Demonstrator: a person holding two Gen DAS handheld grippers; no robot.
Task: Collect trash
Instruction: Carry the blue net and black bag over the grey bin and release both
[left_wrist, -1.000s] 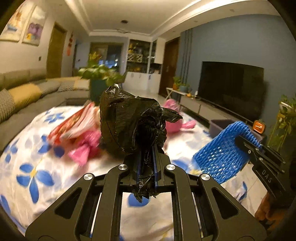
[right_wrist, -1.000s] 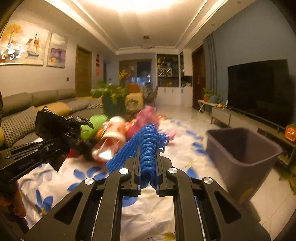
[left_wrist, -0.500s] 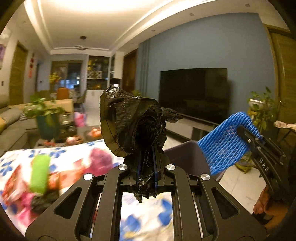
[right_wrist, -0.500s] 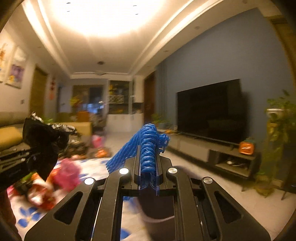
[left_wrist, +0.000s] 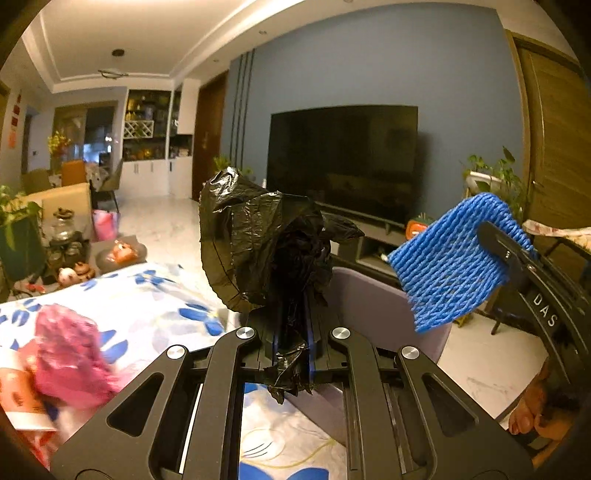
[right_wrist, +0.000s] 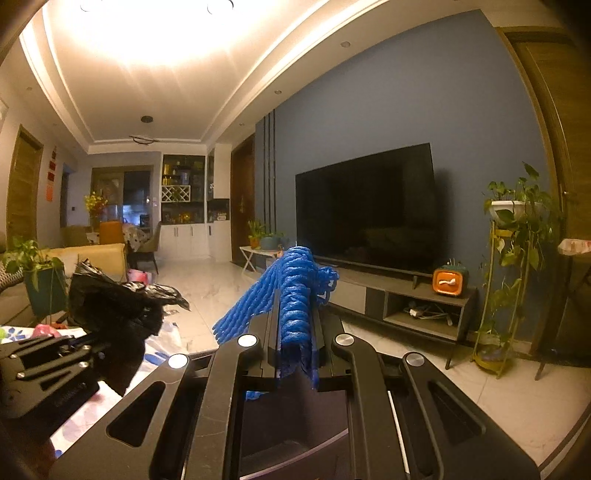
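My left gripper (left_wrist: 291, 325) is shut on a crumpled black plastic bag (left_wrist: 262, 243), which bulges up above the jaws. A blue foam fruit net (right_wrist: 295, 295) is pinched in my right gripper (right_wrist: 295, 332), also shut. In the left wrist view the net (left_wrist: 450, 258) and the right gripper's side appear at the right, over the grey bin (left_wrist: 373, 306). The right wrist view shows the black bag (right_wrist: 118, 310) at the left, and the bin's dark inside (right_wrist: 295, 424) below the jaws.
A floral cloth (left_wrist: 147, 306) carries a pink wrapper (left_wrist: 66, 354) and other blurred litter at the lower left. Beyond stand a TV (right_wrist: 365, 210) on a low cabinet (right_wrist: 399, 306), a plant stand (right_wrist: 509, 277) and bare marble floor (right_wrist: 480, 387).
Both grippers have swung right, away from the litter on the floral cloth, toward the grey bin and the TV wall. Each has kept its hold: black bag left, blue net right.
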